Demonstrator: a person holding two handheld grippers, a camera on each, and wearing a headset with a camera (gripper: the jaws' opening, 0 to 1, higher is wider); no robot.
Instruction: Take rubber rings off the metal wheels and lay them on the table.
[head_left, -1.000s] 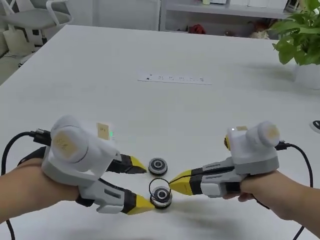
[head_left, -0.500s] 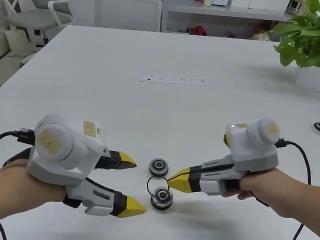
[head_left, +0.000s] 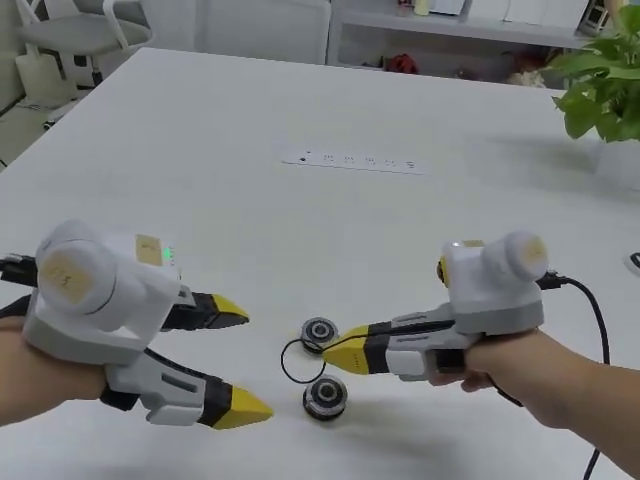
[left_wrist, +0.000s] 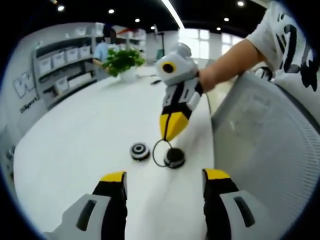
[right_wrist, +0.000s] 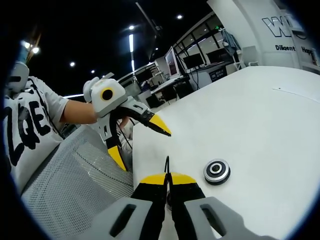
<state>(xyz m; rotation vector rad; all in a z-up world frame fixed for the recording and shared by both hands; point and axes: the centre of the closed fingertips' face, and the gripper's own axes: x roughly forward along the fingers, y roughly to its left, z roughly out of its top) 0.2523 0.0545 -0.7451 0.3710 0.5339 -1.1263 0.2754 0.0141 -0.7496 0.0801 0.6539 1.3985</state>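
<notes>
Two metal wheels lie on the white table (head_left: 200, 150): the far wheel (head_left: 319, 331) and the near wheel (head_left: 325, 397). My right gripper (head_left: 328, 352) is shut on a thin black rubber ring (head_left: 284, 365), which hangs as a loop just above the table between the wheels. In the left gripper view the ring (left_wrist: 154, 155) dangles from the right gripper (left_wrist: 171, 131) beside the wheels (left_wrist: 140, 151) (left_wrist: 174, 158). My left gripper (head_left: 243, 360) stands open, left of the wheels, holding nothing. The right gripper view shows its own jaws closed (right_wrist: 167, 179) and one wheel (right_wrist: 217, 171).
A white power strip (head_left: 348, 160) lies mid-table farther back. A potted plant (head_left: 605, 80) stands at the far right corner. A chair (head_left: 70, 35) is beyond the far left edge. The right gripper's cable (head_left: 590, 310) trails at the right.
The left gripper has drawn back to the left, away from the near wheel. The right gripper has shifted left with the ring, which now hangs free of the near wheel.
</notes>
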